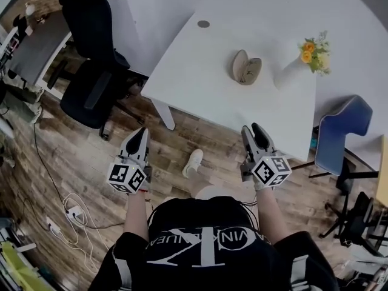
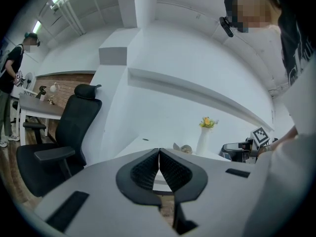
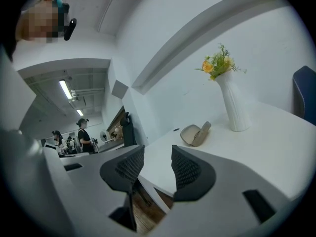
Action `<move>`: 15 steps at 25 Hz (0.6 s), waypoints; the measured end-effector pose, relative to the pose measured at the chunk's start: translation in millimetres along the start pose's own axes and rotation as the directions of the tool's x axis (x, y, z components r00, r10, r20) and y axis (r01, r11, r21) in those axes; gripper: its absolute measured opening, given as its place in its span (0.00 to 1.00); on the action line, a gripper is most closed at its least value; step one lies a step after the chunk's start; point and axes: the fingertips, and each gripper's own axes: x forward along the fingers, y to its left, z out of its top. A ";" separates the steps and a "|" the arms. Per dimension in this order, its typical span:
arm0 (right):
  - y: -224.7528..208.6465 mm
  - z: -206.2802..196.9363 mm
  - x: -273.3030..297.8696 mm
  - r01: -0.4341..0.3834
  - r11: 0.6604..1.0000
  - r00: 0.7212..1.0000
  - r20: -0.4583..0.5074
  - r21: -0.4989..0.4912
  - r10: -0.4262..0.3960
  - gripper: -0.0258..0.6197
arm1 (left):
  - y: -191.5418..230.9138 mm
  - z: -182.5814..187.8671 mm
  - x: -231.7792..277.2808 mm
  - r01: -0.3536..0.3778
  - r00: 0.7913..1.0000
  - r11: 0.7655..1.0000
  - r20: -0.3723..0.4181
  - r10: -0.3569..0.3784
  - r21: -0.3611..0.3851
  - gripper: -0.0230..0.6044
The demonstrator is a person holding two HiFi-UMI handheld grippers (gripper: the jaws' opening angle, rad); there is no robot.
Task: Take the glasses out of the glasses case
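The only writing in sight is the white print on the person's black T-shirt [image 1: 209, 244], a large K with smaller letters that cannot be read whole from the head view. Each gripper's cube carries black-and-white square markers. The tan glasses case [image 1: 247, 67] lies open on the white table [image 1: 200, 71], toward its right end and well in from the near edge. It sits just left of a white vase [image 1: 292, 73] holding yellow and orange flowers [image 1: 314, 48]. Whether glasses lie inside the case cannot be made out. A small round grey cap [image 1: 203, 23] sits near the table's far edge. The left gripper [image 1: 138, 143] hangs over the wooden floor [image 1: 73, 162], short of the table's near left corner, its jaws pressed together with nothing between them. The right gripper [image 1: 254, 132] is at the table's near edge, its jaws spread and empty, with the case ahead of them across bare tabletop. Nothing on the table lies between the grippers and the case. A black office chair [image 1: 91, 83] stands off the table's left end and a blue chair [image 1: 342, 132] off its right end. Cables and a power strip [image 1: 70, 211] lie on the floor to the left, and a white shoe [image 1: 194, 162] shows below the near edge. People stand far back in the room [image 3: 83, 135].
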 end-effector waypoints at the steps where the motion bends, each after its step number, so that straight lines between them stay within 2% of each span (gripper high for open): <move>1: -2.4 -0.2 6.0 0.002 1.000 1.000 -0.005 -0.002 -0.002 0.29 | 1.4 0.0 8.4 0.007 1.000 1.000 -0.003 -0.007 -0.001 0.06; 7: -20.1 7.5 43.2 0.027 0.999 1.000 -0.011 0.019 -0.027 0.29 | 6.9 1.2 60.8 0.070 0.997 0.998 -0.039 -0.070 0.004 0.06; 15: -37.8 17.2 85.2 0.050 0.999 0.998 -0.027 0.022 -0.049 0.29 | 19.9 6.9 118.7 0.113 0.991 0.994 -0.065 -0.113 -0.008 0.06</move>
